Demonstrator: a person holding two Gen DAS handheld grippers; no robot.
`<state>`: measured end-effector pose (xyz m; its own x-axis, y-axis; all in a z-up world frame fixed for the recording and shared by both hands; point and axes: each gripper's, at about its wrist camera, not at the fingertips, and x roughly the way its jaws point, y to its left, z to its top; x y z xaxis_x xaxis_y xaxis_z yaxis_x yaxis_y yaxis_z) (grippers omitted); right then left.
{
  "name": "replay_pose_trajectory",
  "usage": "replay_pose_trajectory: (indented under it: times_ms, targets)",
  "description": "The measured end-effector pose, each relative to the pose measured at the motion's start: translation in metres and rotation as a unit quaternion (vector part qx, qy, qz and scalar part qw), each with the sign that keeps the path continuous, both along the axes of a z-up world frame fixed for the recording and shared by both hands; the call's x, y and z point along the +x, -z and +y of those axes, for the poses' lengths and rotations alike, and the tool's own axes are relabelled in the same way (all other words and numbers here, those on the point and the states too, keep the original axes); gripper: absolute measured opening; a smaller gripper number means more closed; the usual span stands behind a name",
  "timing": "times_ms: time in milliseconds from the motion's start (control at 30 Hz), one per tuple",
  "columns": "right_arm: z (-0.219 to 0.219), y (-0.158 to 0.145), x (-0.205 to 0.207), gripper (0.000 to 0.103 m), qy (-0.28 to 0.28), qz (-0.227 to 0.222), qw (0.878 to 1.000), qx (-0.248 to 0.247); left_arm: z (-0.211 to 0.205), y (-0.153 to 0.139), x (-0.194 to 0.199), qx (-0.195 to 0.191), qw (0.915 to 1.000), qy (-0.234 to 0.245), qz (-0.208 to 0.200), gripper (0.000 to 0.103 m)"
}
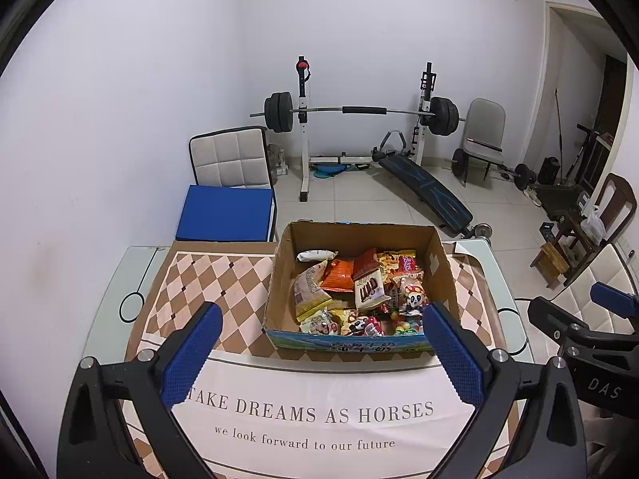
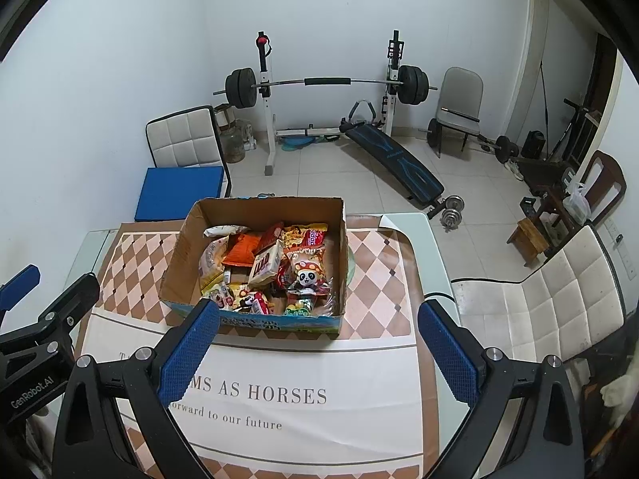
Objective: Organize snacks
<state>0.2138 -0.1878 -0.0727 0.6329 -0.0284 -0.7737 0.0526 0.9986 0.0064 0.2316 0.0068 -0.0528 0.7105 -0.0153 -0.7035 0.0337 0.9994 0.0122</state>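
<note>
Tablecloth (image 1: 223, 279) (diamond-patterned) covers perhaps glass table (image 1: 104, 319); barbell rack (image 1: 303, 127) behind.

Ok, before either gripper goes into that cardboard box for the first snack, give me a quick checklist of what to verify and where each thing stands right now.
1. Left gripper open and empty: ok, fingers spread wide, nothing between them.
2. Right gripper open and empty: ok, same.
3. Cardboard box open on top: ok, no lid or flaps over the snacks.
4. A snack exposed for gripping: ok, the panda packet and the white chocolate-biscuit packet lie on top of the pile.
5. Free room on the tablecloth to set snacks down: ok, the printed area in front of the box is bare.
6. Where sorted snacks should go: cannot tell, no second container is in view.
</note>
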Motion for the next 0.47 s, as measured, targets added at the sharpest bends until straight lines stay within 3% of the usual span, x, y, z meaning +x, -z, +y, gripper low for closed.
replay_pose_trajectory:
  times_ms: [467]
  targets:
    - [0.0001, 0.0007, 0.0017, 0.102, 0.0, -0.001, 1.0, 0.0, -0.0045, -0.0015, -0.0005, -0.002, 1.0, 0.003, -0.002, 0.103]
